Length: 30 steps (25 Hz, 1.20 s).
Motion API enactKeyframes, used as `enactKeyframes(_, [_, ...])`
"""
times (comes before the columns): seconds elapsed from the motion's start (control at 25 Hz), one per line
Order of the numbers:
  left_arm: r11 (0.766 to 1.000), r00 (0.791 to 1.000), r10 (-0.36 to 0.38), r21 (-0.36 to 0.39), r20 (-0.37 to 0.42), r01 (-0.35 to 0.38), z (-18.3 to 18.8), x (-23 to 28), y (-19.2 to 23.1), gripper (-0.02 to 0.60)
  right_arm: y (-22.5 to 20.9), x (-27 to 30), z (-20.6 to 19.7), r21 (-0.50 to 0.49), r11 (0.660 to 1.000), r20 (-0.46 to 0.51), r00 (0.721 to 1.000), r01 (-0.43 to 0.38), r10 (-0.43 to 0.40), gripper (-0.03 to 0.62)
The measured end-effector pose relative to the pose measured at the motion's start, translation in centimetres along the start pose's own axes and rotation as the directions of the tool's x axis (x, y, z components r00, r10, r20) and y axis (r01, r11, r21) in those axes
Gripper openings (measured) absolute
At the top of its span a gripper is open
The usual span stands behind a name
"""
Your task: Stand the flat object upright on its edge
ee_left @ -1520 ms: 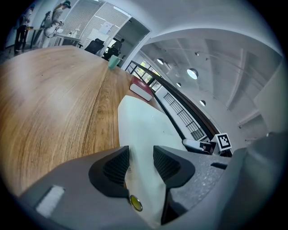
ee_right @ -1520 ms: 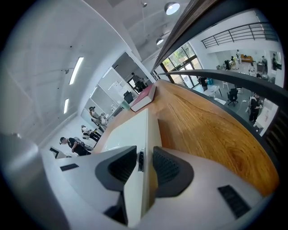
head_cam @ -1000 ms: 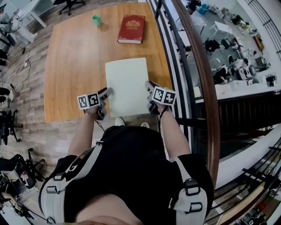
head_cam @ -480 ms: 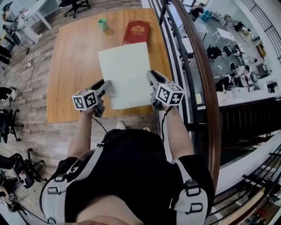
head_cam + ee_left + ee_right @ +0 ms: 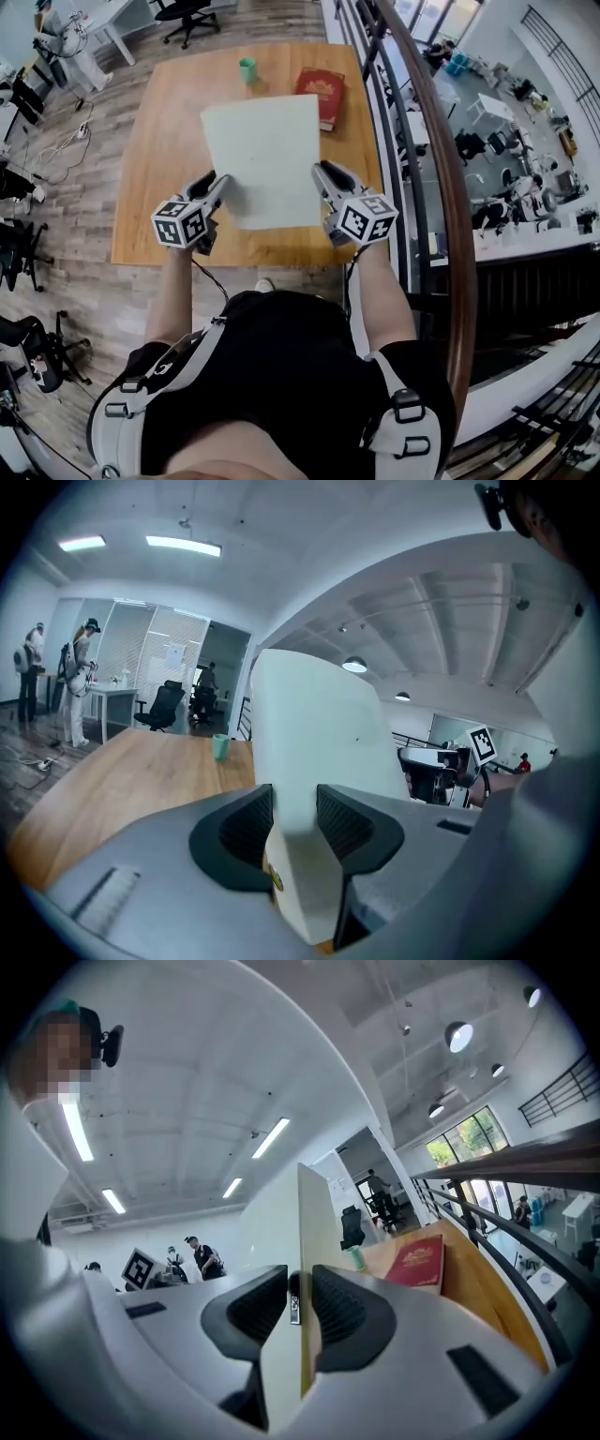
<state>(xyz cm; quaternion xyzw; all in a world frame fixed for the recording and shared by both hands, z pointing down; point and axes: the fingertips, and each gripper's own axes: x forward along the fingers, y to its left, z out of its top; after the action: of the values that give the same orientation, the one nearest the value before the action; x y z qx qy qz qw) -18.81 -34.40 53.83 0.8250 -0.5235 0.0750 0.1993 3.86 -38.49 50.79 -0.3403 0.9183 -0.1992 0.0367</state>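
Head view shows you holding the white board [image 5: 267, 155] tilted above the table [image 5: 164, 122] at mid-frame, with your left gripper [image 5: 218, 181], whose jaws have just been closing, and your right gripper [image 5: 323, 174] clamped on its side edges; setting it upright remains.

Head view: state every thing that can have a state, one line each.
white board: held above the table, not yet standing on edge.
left gripper: fingers have just been closing, clamped on the board's left edge.
right gripper: fingers clamped on the board's right edge.
red book: closed, lying flat.
green cup: upright.
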Motion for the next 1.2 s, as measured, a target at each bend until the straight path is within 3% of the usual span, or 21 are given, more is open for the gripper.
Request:
enactKeyframes(0.36, [0.989,0.996,0.083,0.122,0.026,-0.086,2.2,-1.6,5.8,0.137,3.0,5.8,-0.4,-0.156,0.986,-0.060,0.997,-0.054,0.045,0.081])
enactKeyframes(0.68, [0.953,0.990,0.144,0.267,0.006,-0.140,1.5,-0.1,9.7,0.132,1.9,9.6,-3.9,-0.281,0.960,-0.119,0.991,0.018,-0.054,0.077])
enactKeyframes(1.04, [0.946,0.988,0.156,0.289,-0.001,-0.149,-0.3,2.6,13.4,0.126,0.2,13.1,-6.3,-0.381,0.921,-0.157,0.976,0.079,-0.149,0.075])
enactKeyframes(1.2, [0.953,0.988,0.151,0.269,-0.020,-0.140,-2.3,3.7,14.8,0.126,-0.7,14.0,-8.4,-0.394,0.914,-0.189,0.964,0.097,-0.184,0.075])
